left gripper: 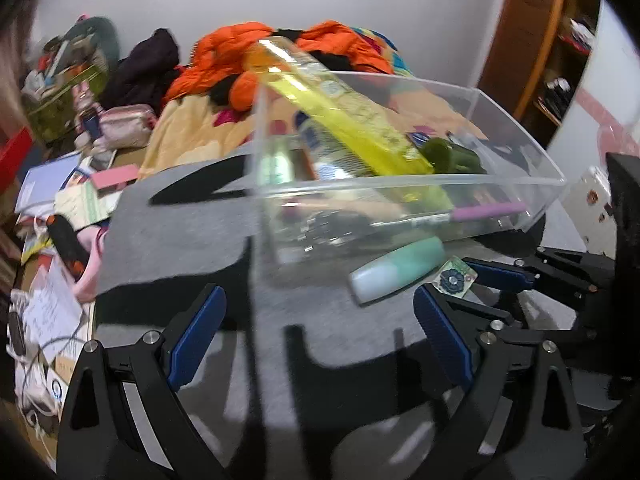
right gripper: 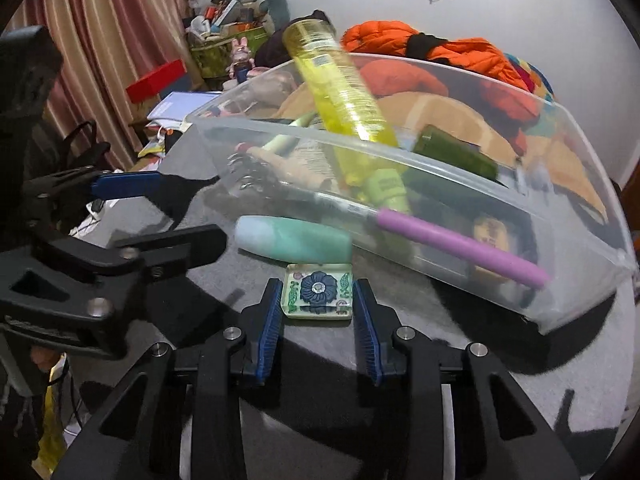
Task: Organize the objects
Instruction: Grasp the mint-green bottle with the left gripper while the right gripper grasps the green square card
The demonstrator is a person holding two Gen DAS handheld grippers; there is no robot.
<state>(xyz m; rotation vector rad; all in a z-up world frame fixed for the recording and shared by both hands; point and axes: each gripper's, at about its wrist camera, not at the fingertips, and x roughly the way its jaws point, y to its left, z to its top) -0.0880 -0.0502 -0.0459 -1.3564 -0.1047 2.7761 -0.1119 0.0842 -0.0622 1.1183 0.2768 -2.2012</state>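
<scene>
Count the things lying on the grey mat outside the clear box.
2: a mint bottle lying against the box wall, and a flower tile just in front, between the right gripper fingers. Others may be hidden.

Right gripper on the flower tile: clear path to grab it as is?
Probably yes. The right gripper already straddles the flower tile, a pad on either side, nothing between. The teal bottle lies just beyond it and the clear bin behind, neither blocking the jaws.
</scene>
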